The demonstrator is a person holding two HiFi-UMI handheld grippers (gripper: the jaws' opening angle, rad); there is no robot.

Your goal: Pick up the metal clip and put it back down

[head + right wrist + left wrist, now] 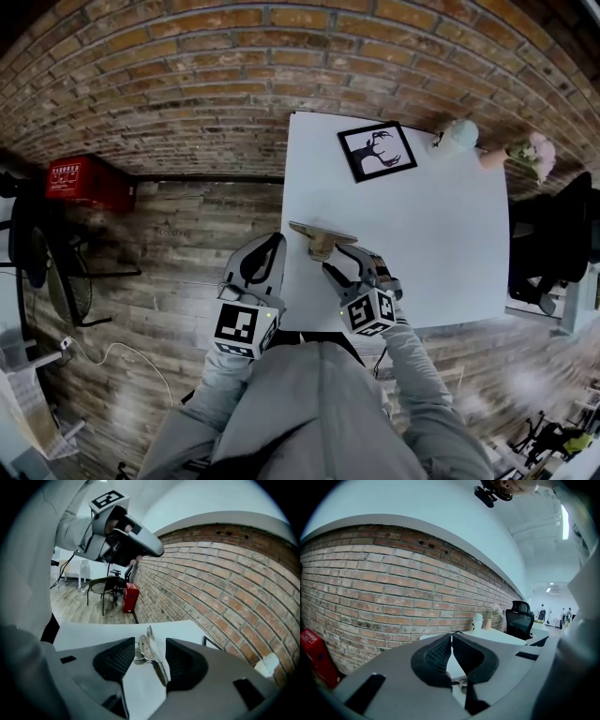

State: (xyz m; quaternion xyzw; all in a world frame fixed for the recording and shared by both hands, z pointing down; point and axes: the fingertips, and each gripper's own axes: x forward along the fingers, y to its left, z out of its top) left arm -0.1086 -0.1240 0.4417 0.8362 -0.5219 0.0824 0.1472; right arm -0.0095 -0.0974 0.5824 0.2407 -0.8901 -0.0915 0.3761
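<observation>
Between the fingers of the right gripper (150, 645) the metal clip (146, 649) is seen, standing on the white worktop (89, 630). Those fingers are spread wide apart, one to each side of the clip. The clip sits nearer the left-hand finger (117, 658), and whether it is touched there cannot be made out.

Up in the head view, the right gripper (345, 265) is held low near the front edge of the worktop (431, 225). The clip (322, 241) is found just ahead of the fingertips, its flat top bar laid across their line.

Off to the left of those fingers, the left gripper (272, 248) is held just past the worktop's side edge, over the wooden floor, apart from the clip. In the left gripper view, the left gripper (452, 638) is shown with its fingers pressed together at the tips, and nothing is caught between them.

Well beyond the right fingers, a framed deer picture (377, 150) is laid flat on the worktop. Further right of it, a white pot (457, 136) and some flowers (530, 152) are placed along the far edge. Far out to the left of the left fingers, a red box (84, 180) is set against the brick wall (187, 84).
</observation>
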